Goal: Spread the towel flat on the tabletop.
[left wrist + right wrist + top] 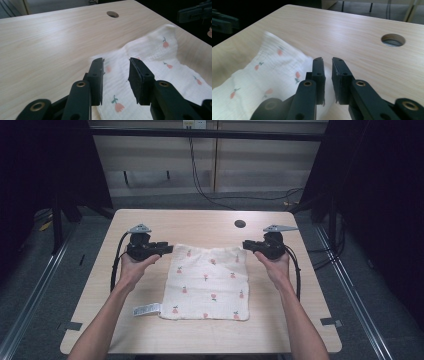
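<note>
A white cloth (207, 282) printed with small pink flowers lies spread flat on the wooden table (200, 222). My left gripper (167, 248) is at the cloth's far left corner and my right gripper (246, 245) at its far right corner. In the left gripper view the jaws (116, 62) stand apart over the cloth (155, 55), whose corner lies loose below the gap. In the right gripper view the jaws (327, 61) are a narrow gap apart, above the edge of the cloth (274, 67), with nothing pinched.
A round cable hole (240, 224) sits in the table behind the cloth. A small white label (146, 309) lies by the cloth's near left corner. Dark floor, metal rails and cables surround the table.
</note>
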Available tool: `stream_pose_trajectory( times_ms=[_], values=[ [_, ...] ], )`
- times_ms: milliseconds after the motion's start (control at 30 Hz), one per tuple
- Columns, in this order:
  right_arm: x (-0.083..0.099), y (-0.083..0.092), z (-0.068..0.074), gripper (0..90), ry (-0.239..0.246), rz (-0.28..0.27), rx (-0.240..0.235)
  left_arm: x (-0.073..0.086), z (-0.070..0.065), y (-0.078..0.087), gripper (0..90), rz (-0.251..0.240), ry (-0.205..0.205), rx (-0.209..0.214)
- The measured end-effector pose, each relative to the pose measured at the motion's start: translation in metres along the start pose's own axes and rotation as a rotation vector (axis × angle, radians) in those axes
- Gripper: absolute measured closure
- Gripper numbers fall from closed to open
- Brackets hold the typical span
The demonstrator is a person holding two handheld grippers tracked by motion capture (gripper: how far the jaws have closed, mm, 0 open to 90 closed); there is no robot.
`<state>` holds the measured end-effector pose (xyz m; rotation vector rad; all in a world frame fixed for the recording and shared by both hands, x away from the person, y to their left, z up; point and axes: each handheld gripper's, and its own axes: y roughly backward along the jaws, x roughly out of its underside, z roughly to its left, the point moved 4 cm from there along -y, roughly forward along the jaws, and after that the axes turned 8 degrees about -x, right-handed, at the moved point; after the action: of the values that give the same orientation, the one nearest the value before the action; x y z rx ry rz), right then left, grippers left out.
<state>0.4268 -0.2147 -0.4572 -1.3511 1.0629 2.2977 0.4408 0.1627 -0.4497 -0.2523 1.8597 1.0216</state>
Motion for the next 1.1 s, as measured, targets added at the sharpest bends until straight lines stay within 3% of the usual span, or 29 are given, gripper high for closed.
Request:
stream_pose_trajectory(
  times_ms=[67, 300, 367, 467, 567, 733, 867, 1033, 1100],
  values=[
    [0.001, 0.0, -0.001, 80.3, -0.015, 0.001, -0.024, 0.006, -0.001, 0.002, 64.4, 0.0, -0.003, 0.006],
    [0.017, 0.018, 0.014, 74.9, 0.021, 0.058, -0.045, 0.041, -0.011, 0.01, 68.1, 0.066, -0.075, 0.027],
    [0.028, 0.022, 0.021, 73.2, 0.01, 0.064, -0.077, 0.053, -0.017, 0.009, 68.3, 0.116, -0.124, 0.026],
    [0.052, 0.021, 0.031, 70.3, 0.017, 0.133, -0.066, 0.064, -0.024, 0.012, 67.3, 0.114, -0.126, 0.069],
    [0.071, 0.017, 0.039, 68.7, 0.035, 0.196, -0.075, 0.074, -0.03, 0.009, 61.7, 0.162, -0.162, 0.087],
    [0.089, 0.015, 0.056, 61.0, 0.083, 0.262, -0.073, 0.086, -0.038, 0.006, 61.9, 0.181, -0.169, 0.125],
    [0.103, 0.02, 0.065, 58.5, 0.105, 0.278, -0.084, 0.091, -0.041, 0.001, 62.9, 0.193, -0.196, 0.12],
    [0.106, 0.016, 0.059, 54.3, 0.112, 0.276, -0.061, 0.099, -0.039, -0.001, 61.8, 0.227, -0.236, 0.069],
    [0.106, 0.015, 0.058, 53.6, 0.123, 0.275, -0.046, 0.1, -0.038, 0.001, 62.0, 0.229, -0.224, 0.079]
  ],
)
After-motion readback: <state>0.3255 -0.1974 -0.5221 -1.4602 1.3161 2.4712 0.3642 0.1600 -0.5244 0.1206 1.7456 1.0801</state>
